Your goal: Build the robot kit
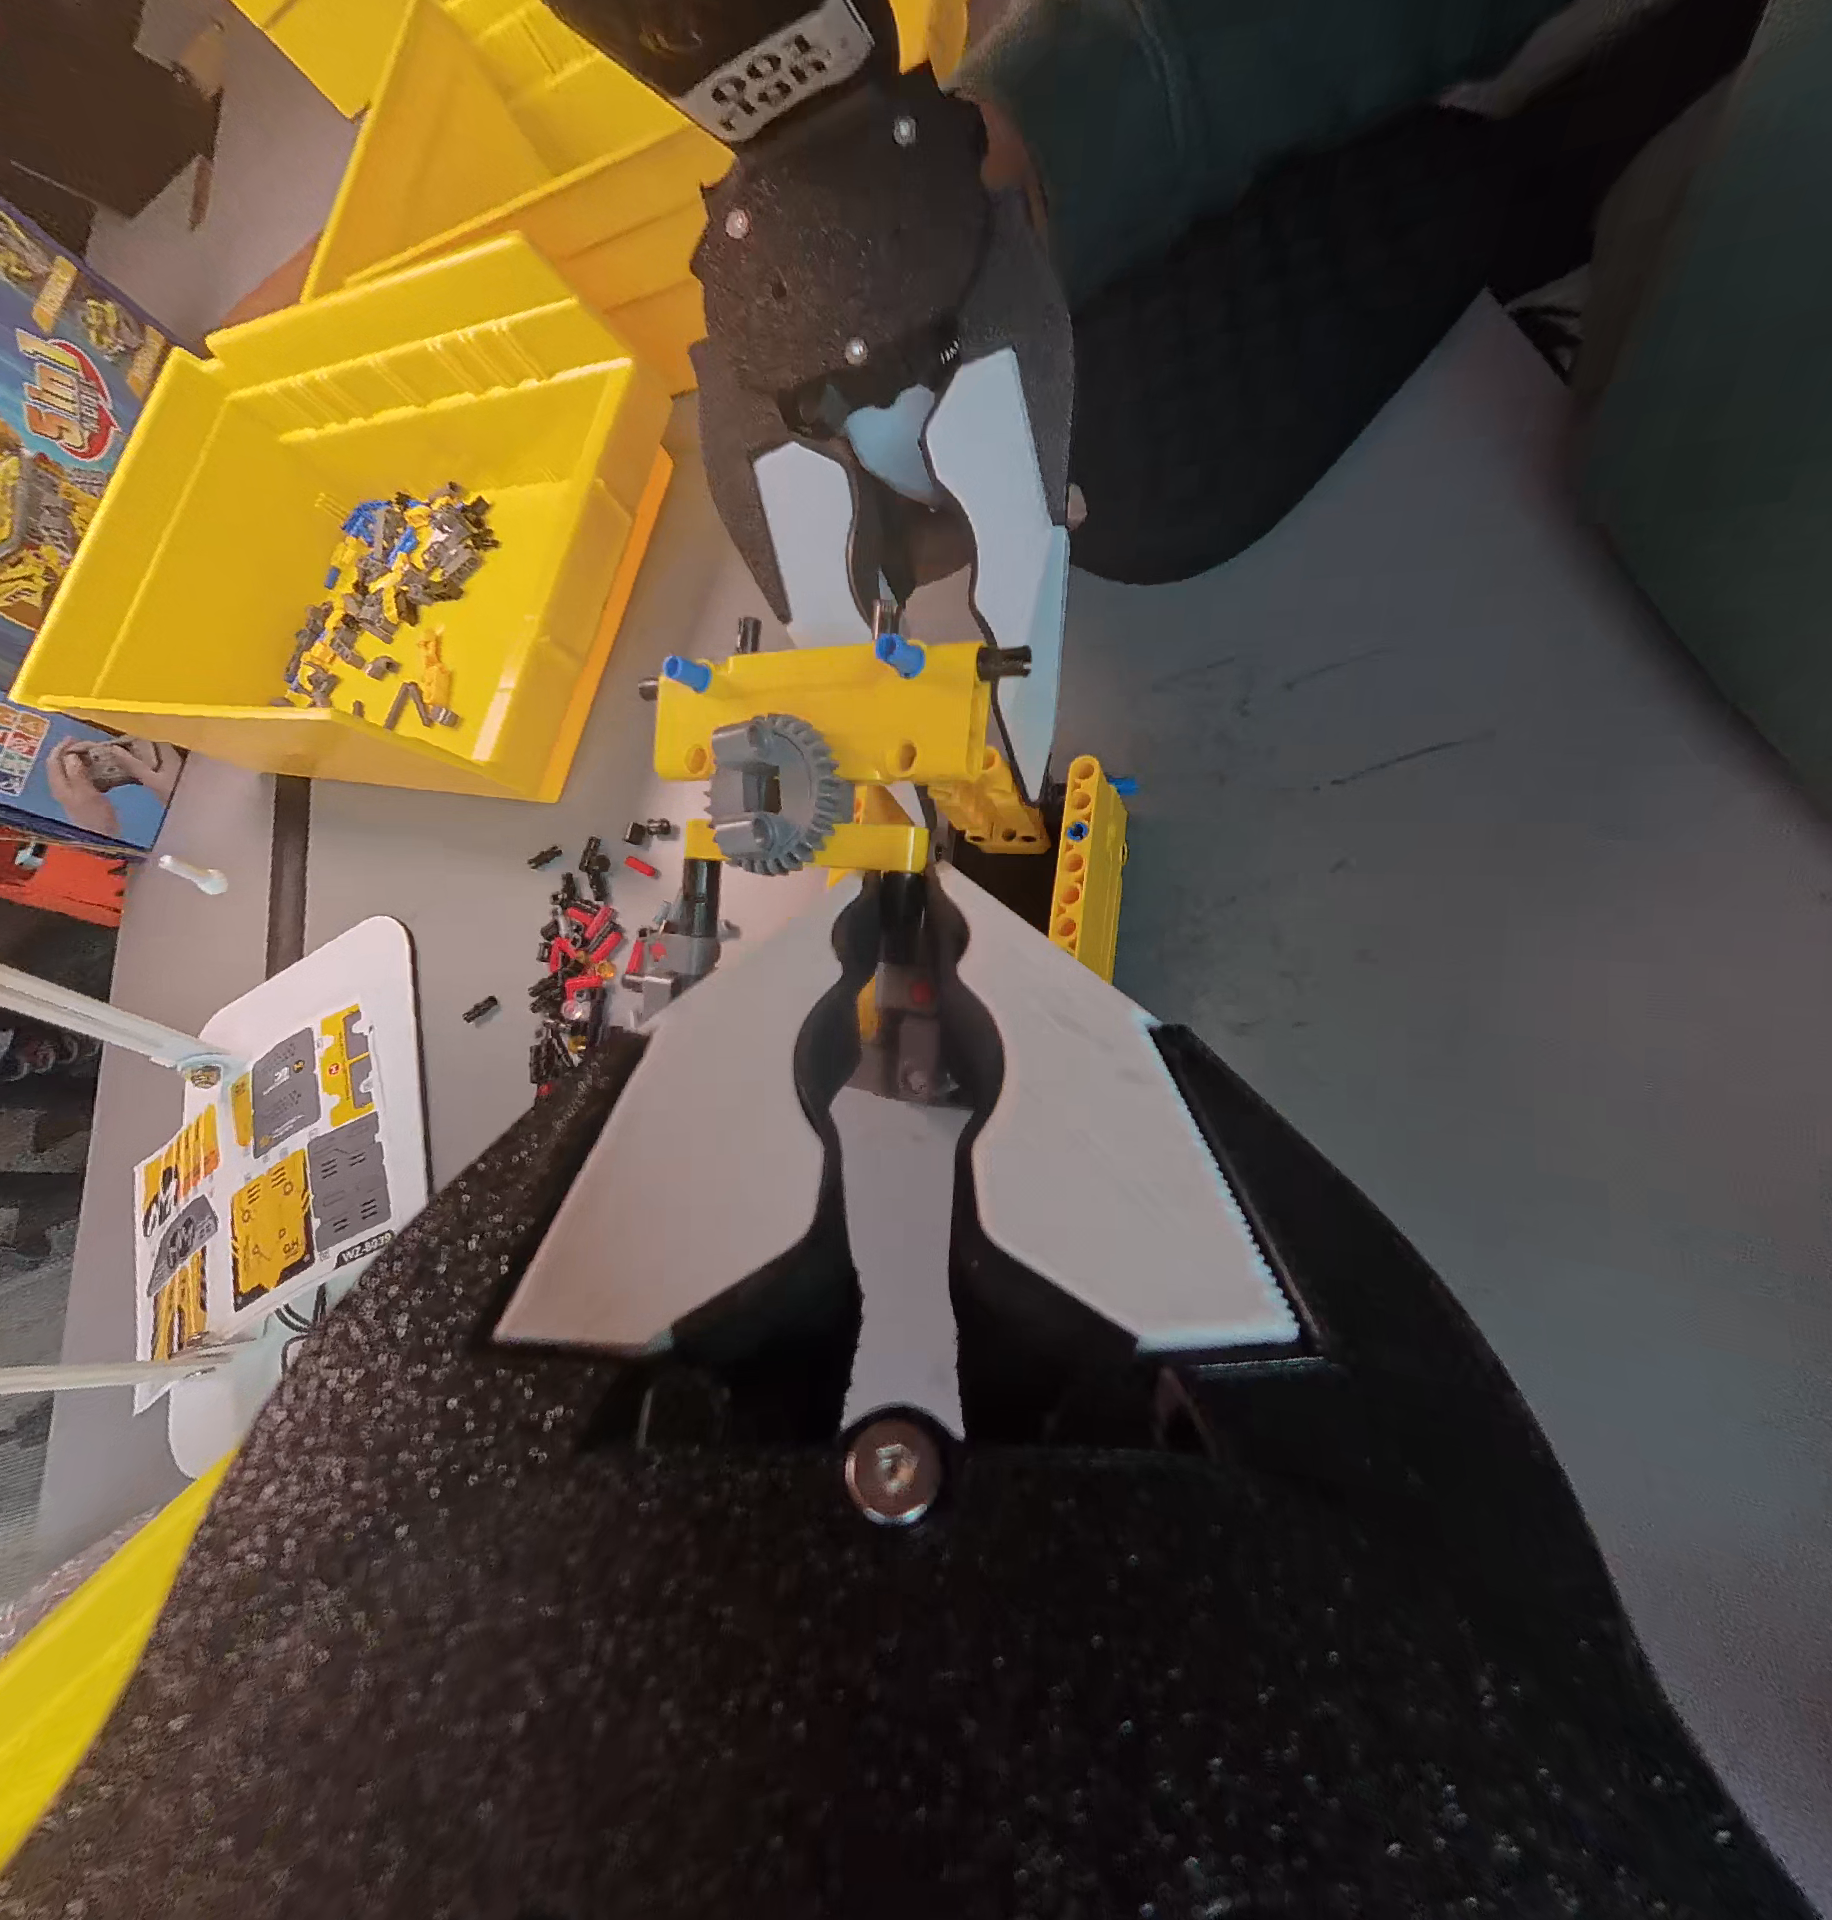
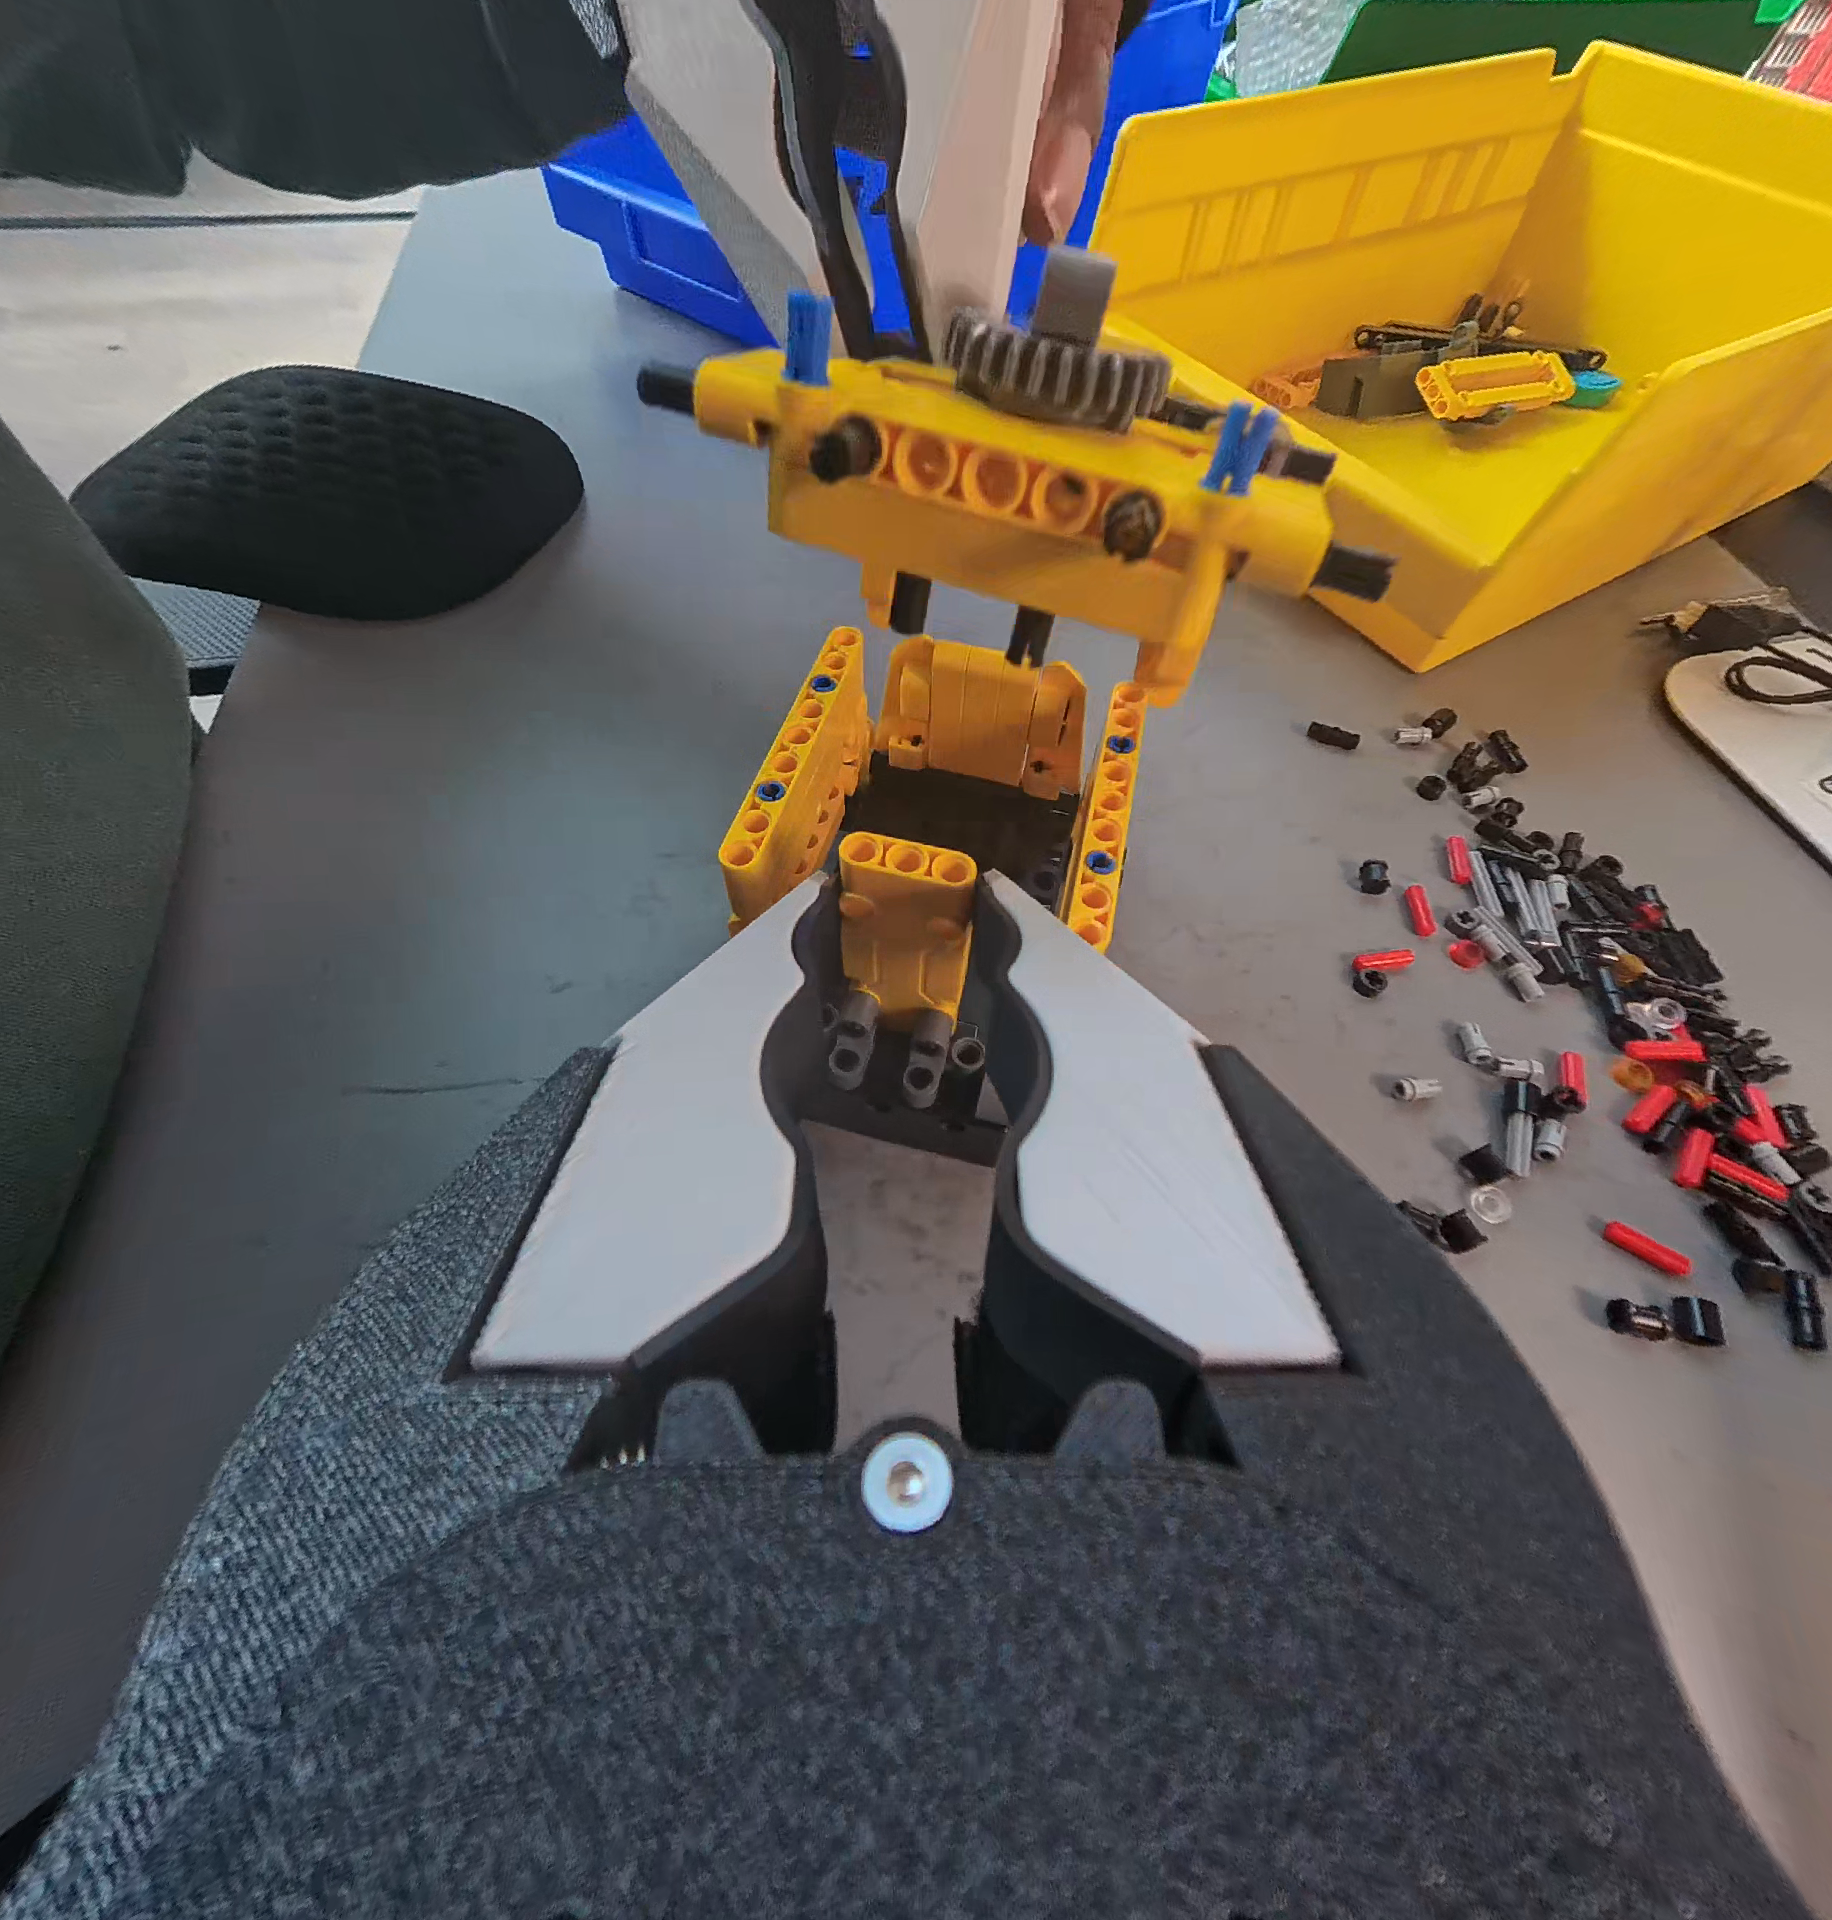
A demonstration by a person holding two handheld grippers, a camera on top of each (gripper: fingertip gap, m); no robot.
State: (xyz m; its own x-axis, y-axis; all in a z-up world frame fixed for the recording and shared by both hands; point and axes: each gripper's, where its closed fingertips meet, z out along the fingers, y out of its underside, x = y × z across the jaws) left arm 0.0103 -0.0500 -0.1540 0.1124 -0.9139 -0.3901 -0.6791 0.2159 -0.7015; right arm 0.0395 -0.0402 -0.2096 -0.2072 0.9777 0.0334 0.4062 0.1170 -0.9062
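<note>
While a grey desk (image 2: 476,831) is carrying everything, a yellow bin (image 2: 1514,312) of small parts is being seen at its far edge, with a second yellow bin (image 1: 216,582) showing in the left wrist view. A yellow brick model (image 2: 953,790) is being stood between the two grippers. Its lower yellow block is being clamped by the right gripper (image 2: 907,914), fingers closed narrowly on it. Its geared top section (image 1: 824,727) is being gripped from below by the left gripper (image 1: 896,914), fingers nearly shut around a black peg. Loose red and black pins (image 2: 1618,1039) are being left scattered just beside it.
</note>
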